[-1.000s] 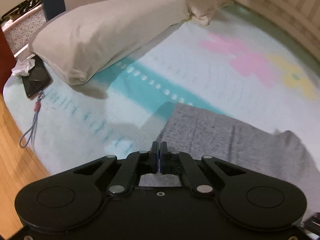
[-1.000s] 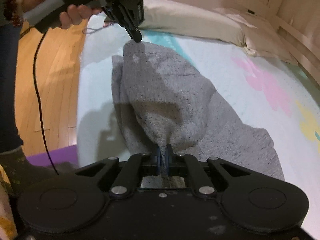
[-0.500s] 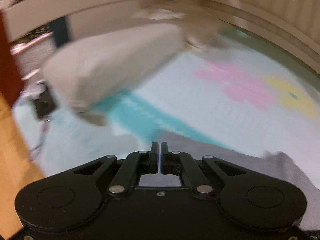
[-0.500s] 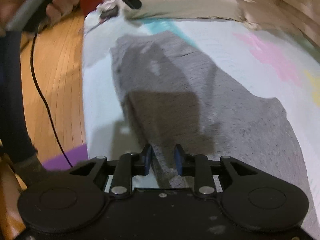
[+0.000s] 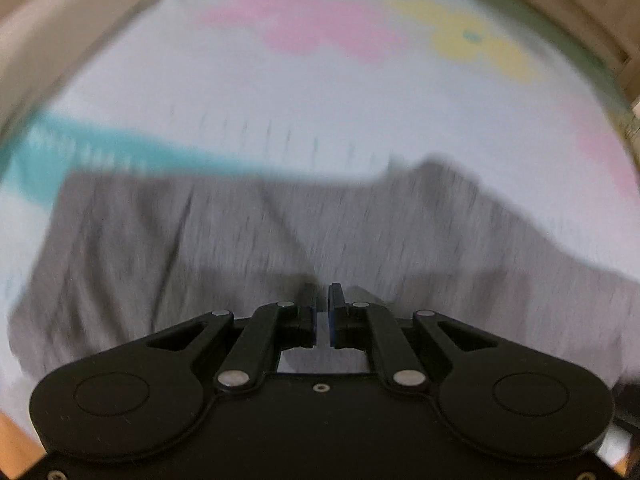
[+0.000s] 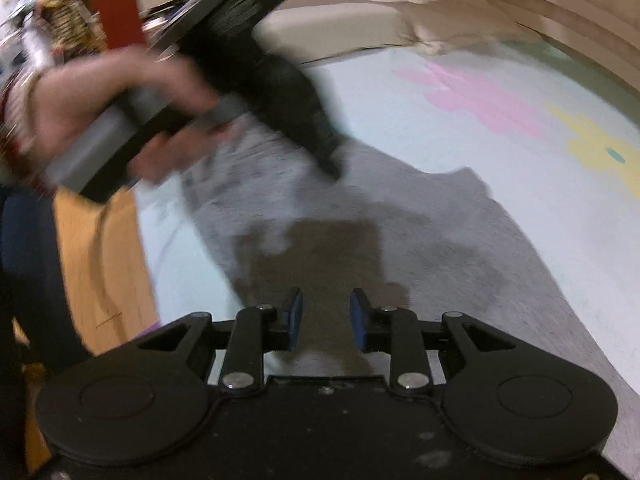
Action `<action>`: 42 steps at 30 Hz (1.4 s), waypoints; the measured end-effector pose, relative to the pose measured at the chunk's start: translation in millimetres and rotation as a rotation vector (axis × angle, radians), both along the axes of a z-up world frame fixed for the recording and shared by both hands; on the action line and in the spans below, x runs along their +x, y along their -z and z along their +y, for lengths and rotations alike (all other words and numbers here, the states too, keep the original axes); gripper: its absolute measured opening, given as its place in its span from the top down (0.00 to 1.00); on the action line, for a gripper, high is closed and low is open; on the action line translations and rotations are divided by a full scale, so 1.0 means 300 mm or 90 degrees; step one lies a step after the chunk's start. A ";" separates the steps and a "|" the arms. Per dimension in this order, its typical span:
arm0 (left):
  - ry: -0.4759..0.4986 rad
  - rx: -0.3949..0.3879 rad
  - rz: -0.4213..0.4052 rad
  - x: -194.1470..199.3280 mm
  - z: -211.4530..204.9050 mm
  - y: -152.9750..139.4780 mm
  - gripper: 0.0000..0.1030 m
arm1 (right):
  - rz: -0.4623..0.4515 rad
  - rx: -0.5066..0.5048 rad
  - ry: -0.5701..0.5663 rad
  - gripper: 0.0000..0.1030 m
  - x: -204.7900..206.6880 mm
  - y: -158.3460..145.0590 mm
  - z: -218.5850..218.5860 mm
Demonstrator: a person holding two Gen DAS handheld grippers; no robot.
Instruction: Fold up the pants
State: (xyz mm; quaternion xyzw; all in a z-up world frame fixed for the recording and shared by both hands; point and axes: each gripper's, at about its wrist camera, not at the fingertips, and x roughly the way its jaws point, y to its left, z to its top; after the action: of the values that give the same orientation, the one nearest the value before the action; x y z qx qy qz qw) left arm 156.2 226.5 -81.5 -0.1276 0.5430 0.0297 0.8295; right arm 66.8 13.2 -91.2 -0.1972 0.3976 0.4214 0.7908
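I have the pants [image 6: 420, 240] lying flat on the bed [image 6: 420, 120]. My right claw [image 6: 326, 300] gapes wide, empty; my left claw [image 5: 321, 300] is barely parted, empty too. Between folds, I judge; next I need a fresh edge grip.

pants [image 6: 460, 240] grey heathered knit cloth, matt; bedsheet [image 6: 400, 120] smooth printed cloth; floor [image 6: 104, 264] glossy wood.

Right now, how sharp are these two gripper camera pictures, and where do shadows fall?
Left wrist view: heavy motion blur smears the gray pants and the flowered bed sheet; the left gripper itself stays sharp. Right wrist view: the hand holding the other gripper is streaked, the pants less so, and a dark shadow lies on the fabric just ahead of the right gripper.
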 end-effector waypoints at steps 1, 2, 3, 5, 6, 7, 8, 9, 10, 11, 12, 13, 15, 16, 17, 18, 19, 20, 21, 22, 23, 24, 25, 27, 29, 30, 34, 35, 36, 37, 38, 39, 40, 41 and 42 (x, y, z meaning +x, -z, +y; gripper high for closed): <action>0.001 -0.001 0.018 -0.015 0.005 0.023 0.89 | -0.009 0.002 0.017 0.72 0.021 -0.008 -0.005; 0.003 -0.003 0.033 -0.042 0.003 0.044 0.89 | -0.020 0.009 0.036 0.72 0.048 -0.019 -0.010; 0.004 -0.006 0.023 -0.070 0.008 0.052 0.89 | -0.026 0.016 0.054 0.72 0.077 -0.030 -0.011; 0.016 -0.001 0.018 -0.106 0.011 0.048 0.89 | -0.027 0.034 0.105 0.72 0.157 -0.050 -0.006; 0.016 -0.004 0.024 -0.117 0.017 0.046 0.89 | -0.021 0.052 0.136 0.71 0.205 -0.059 -0.006; 0.012 -0.012 0.031 -0.128 0.024 0.047 0.89 | -0.010 0.072 0.170 0.71 0.258 -0.065 -0.006; 0.008 -0.018 0.035 -0.139 0.030 0.050 0.89 | 0.005 0.088 0.204 0.70 0.314 -0.066 -0.006; 0.007 -0.021 0.037 -0.151 0.035 0.051 0.89 | 0.021 0.100 0.231 0.69 0.362 -0.056 -0.001; 0.011 -0.018 0.036 -0.160 0.037 0.049 0.89 | 0.042 0.110 0.257 0.69 0.417 -0.041 0.007; 0.015 -0.013 0.036 -0.169 0.040 0.046 0.89 | 0.063 0.117 0.278 0.69 0.469 -0.024 0.016; 0.016 -0.009 0.037 -0.168 0.036 0.047 0.89 | 0.078 0.124 0.295 0.68 0.509 -0.006 0.023; 0.015 -0.007 0.038 -0.164 0.034 0.048 0.89 | 0.094 0.130 0.307 0.67 0.546 0.014 0.032; 0.015 -0.002 0.038 -0.164 0.030 0.047 0.89 | 0.132 0.127 0.313 0.66 0.606 0.056 0.057; 0.018 0.000 0.037 -0.165 0.026 0.048 0.89 | 0.147 0.123 0.305 0.66 0.621 0.077 0.069; 0.021 0.002 0.037 -0.151 0.008 0.055 0.89 | 0.160 0.116 0.290 0.66 0.635 0.093 0.079; 0.023 0.002 0.036 -0.153 0.008 0.056 0.89 | 0.167 0.107 0.276 0.66 0.646 0.111 0.094; 0.023 0.000 0.036 -0.143 0.000 0.057 0.89 | 0.176 0.097 0.264 0.66 0.651 0.130 0.107; 0.020 -0.005 0.037 -0.139 0.002 0.055 0.89 | 0.183 0.089 0.245 0.67 0.637 0.140 0.124; 0.015 -0.012 0.039 -0.138 0.008 0.053 0.89 | 0.173 0.088 0.219 0.71 0.626 0.140 0.127; 0.009 -0.019 0.040 -0.141 0.032 0.038 0.89 | 0.148 0.085 0.180 0.73 0.591 0.132 0.135; 0.000 -0.027 0.041 -0.134 0.044 0.036 0.89 | 0.115 0.073 0.136 0.87 0.542 0.127 0.144; -0.008 -0.030 0.039 -0.132 0.052 0.028 0.89 | 0.094 0.053 0.103 0.96 0.494 0.126 0.145; -0.014 -0.026 0.033 -0.128 0.059 0.019 0.89 | 0.075 0.032 0.074 0.96 0.446 0.131 0.149; -0.029 0.002 0.002 -0.121 0.060 -0.011 0.89 | 0.052 0.006 0.026 0.96 0.363 0.156 0.154; -0.034 0.016 -0.023 -0.098 0.061 -0.034 0.89 | 0.038 -0.023 -0.009 0.96 0.298 0.195 0.164; -0.041 0.011 -0.036 -0.081 0.063 -0.042 0.89 | 0.032 -0.034 -0.022 0.97 0.275 0.212 0.167; -0.044 -0.027 -0.059 -0.011 0.060 -0.047 0.88 | 0.013 -0.045 -0.037 0.98 0.215 0.245 0.184; -0.035 -0.027 -0.055 0.003 0.055 -0.037 0.83 | 0.012 -0.047 -0.037 0.98 0.213 0.241 0.186; -0.035 -0.016 -0.032 0.023 0.053 -0.017 0.82 | 0.013 -0.047 -0.034 0.97 0.215 0.236 0.189; -0.051 -0.007 -0.008 0.031 0.054 0.014 0.84 | 0.015 -0.043 -0.026 0.96 0.218 0.219 0.176; -0.067 -0.011 0.006 0.024 0.056 0.039 0.86 | 0.018 -0.033 -0.018 0.95 0.223 0.205 0.172; -0.087 -0.033 0.006 0.018 0.070 0.056 0.86 | 0.018 -0.014 -0.008 0.95 0.230 0.183 0.162; -0.100 -0.043 -0.001 0.010 0.078 0.058 0.86 | 0.013 0.013 0.006 0.93 0.236 0.155 0.141; -0.099 -0.043 0.000 0.008 0.080 0.056 0.86 | 0.004 0.038 0.025 0.84 0.245 0.127 0.111; -0.091 -0.037 0.002 0.006 0.078 0.053 0.86 | -0.012 0.065 0.052 0.71 0.260 0.101 0.098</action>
State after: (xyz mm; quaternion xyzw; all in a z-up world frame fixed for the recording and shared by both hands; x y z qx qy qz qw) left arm 158.1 250.0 -97.4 -0.1904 0.5345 0.0735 0.8201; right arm 144.7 42.6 -121.7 -0.1446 0.3759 0.4067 0.8200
